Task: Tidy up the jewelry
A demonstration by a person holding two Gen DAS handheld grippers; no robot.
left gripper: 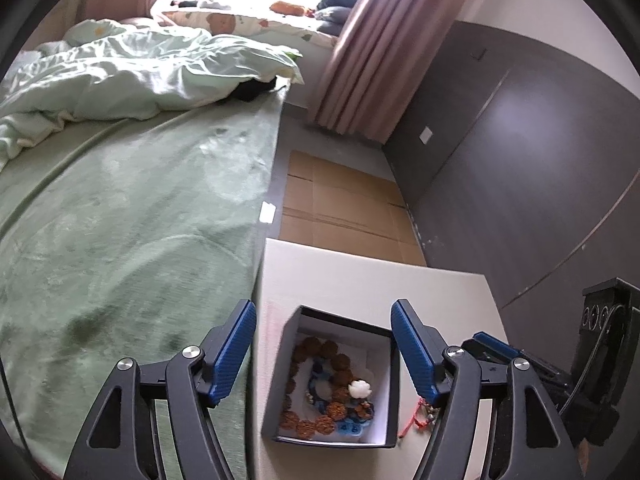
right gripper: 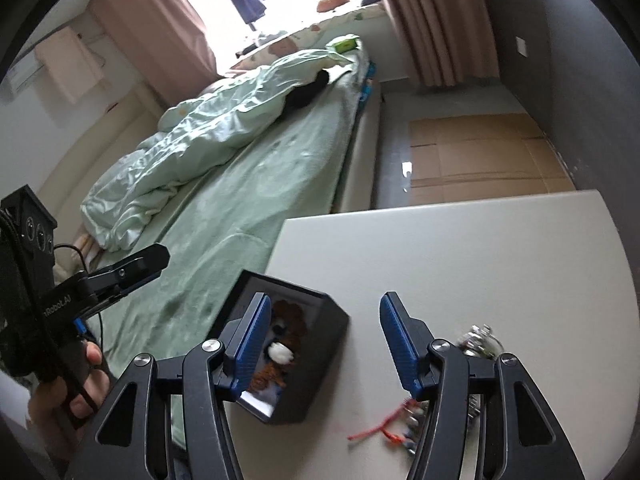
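Note:
A dark open box (left gripper: 390, 380) stands on the white table (left gripper: 360, 276). It holds a brown bead bracelet (left gripper: 320, 350), blue beads and a white flower piece (left gripper: 360, 389). My left gripper (left gripper: 324, 308) is open and straddles the box, with a gap on its left side. A red cord bracelet (left gripper: 420, 420) lies just right of the box. In the right wrist view my right gripper (right gripper: 325, 300) is open above the box (right gripper: 320, 360), its left finger in front of the box's opening. The red cord bracelet (right gripper: 380, 428) and a silvery jewelry cluster (right gripper: 476, 344) lie by its right finger.
A bed with a green blanket (left gripper: 120, 220) lies against the table's left side. A person's hand (right gripper: 72, 384) holds the left gripper's handle. Flattened cardboard (left gripper: 344, 208) covers the floor beyond the table. A dark wall panel (left gripper: 520, 160) and a pink curtain (left gripper: 380, 52) are at the right.

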